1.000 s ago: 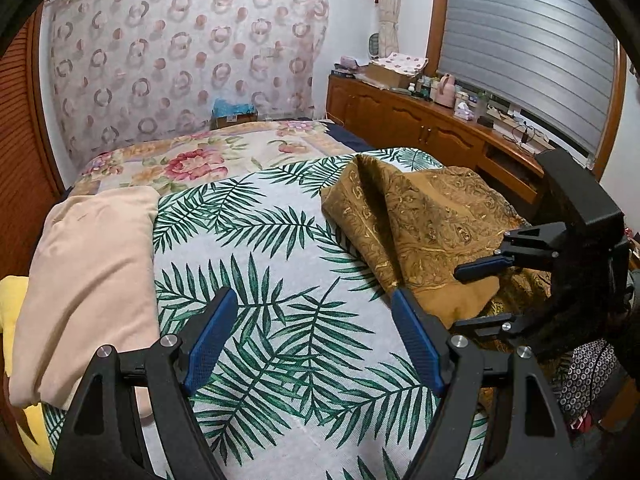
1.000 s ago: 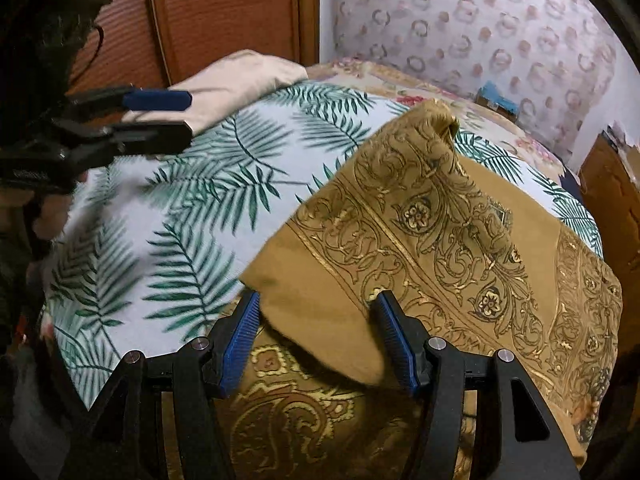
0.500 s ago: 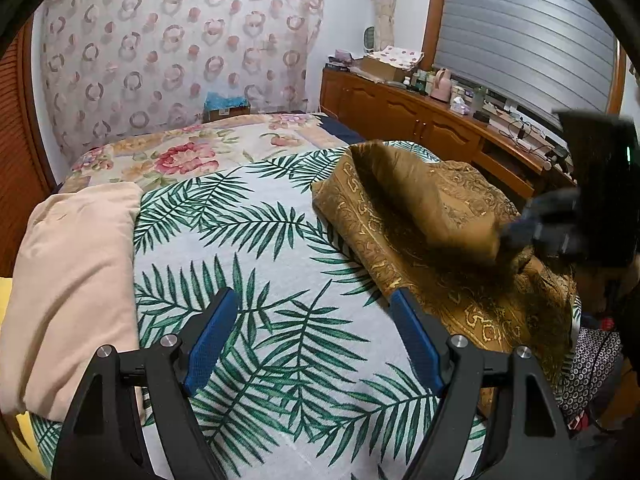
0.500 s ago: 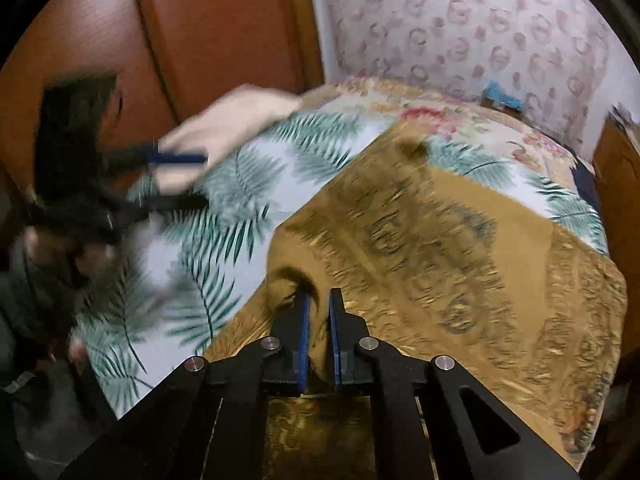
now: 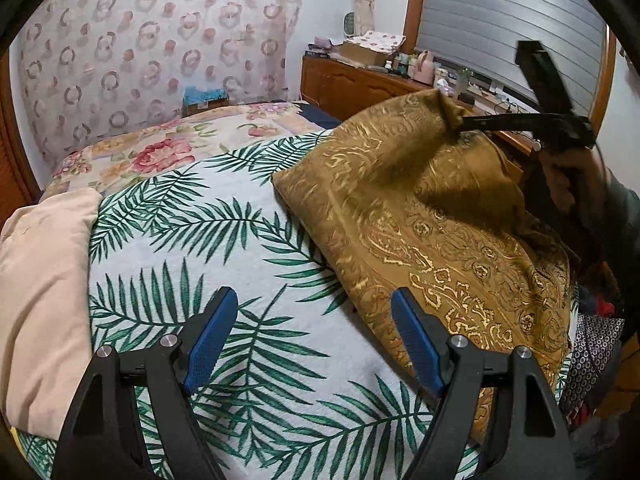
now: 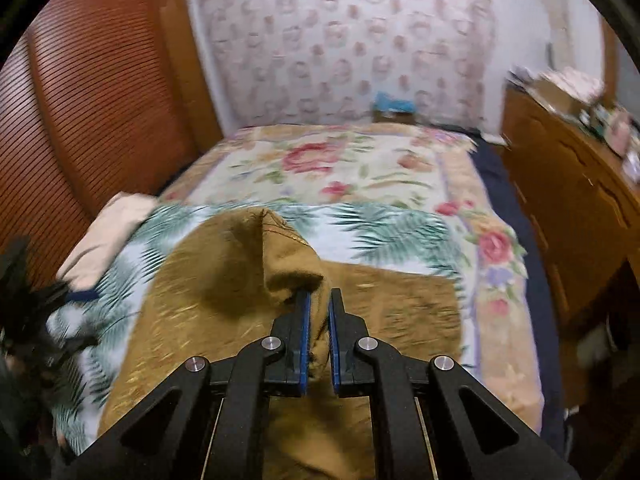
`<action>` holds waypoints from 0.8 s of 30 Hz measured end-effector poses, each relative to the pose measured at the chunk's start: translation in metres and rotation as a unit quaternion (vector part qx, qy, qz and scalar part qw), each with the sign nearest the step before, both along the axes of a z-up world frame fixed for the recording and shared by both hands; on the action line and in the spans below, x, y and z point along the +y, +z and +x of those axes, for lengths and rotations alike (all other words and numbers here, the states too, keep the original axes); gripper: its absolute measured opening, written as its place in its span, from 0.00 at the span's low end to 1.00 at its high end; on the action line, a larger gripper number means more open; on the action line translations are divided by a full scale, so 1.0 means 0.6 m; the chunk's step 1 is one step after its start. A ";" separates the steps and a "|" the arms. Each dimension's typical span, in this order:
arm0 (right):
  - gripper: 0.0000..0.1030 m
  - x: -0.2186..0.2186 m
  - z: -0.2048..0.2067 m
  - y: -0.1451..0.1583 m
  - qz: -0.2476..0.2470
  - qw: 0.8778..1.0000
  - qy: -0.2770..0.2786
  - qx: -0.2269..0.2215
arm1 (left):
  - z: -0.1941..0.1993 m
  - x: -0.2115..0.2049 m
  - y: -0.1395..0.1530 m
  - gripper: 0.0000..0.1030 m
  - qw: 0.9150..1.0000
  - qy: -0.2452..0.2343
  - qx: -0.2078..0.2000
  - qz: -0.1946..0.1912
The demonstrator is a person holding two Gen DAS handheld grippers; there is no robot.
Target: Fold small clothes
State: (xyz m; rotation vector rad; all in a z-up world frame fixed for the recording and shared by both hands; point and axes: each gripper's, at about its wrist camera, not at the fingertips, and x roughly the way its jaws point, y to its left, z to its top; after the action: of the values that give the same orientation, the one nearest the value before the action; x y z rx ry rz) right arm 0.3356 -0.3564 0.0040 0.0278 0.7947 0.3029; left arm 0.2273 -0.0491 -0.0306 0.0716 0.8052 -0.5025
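A mustard-brown cloth with gold paisley print [image 5: 432,232] lies on the right side of the palm-leaf bedspread [image 5: 224,240]. My right gripper [image 6: 318,300] is shut on a bunched corner of the cloth [image 6: 292,276] and holds it lifted above the bed; in the left wrist view the right gripper [image 5: 466,120] shows at upper right with the cloth hanging from it. My left gripper [image 5: 314,312] is open and empty, low over the bedspread, just left of the cloth's near edge.
A folded beige blanket [image 5: 40,280] lies at the bed's left edge. A floral quilt [image 6: 340,168] covers the far bed. A cluttered wooden cabinet [image 5: 360,80] runs along the right wall. A wooden slatted door [image 6: 80,120] stands on the left.
My right gripper closed on the cloth's corner and lifted it up and toward the far side. My left gripper stayed open and moved slightly.
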 end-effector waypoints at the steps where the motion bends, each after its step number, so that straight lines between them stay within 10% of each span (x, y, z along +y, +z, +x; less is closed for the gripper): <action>1: 0.08 -0.002 0.008 -0.006 -0.008 1.000 -0.008 0.001 | -0.001 -0.001 -0.001 0.77 1.000 -0.001 0.001 0.001; 10: 0.08 0.022 0.043 -0.021 -0.037 0.999 -0.035 0.018 | -0.009 -0.013 -0.004 0.77 1.000 -0.004 0.009 0.006; 13: 0.27 0.033 0.031 -0.006 -0.057 0.998 -0.037 0.014 | -0.013 -0.018 -0.002 0.77 1.000 -0.006 0.010 0.004; 16: 0.42 0.030 -0.004 0.011 -0.071 0.996 -0.045 -0.002 | -0.021 -0.023 -0.002 0.77 1.000 -0.007 0.011 0.003; 24: 0.43 0.029 -0.131 0.012 -0.059 0.998 -0.036 -0.005 | -0.047 -0.036 0.003 0.77 1.000 -0.014 0.007 -0.004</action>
State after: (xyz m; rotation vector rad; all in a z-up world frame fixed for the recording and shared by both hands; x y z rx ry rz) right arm 0.2569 -0.3392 0.0114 -0.0556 0.7989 0.1881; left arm 0.1991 -0.0709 -0.0289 0.0712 0.8168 -0.5336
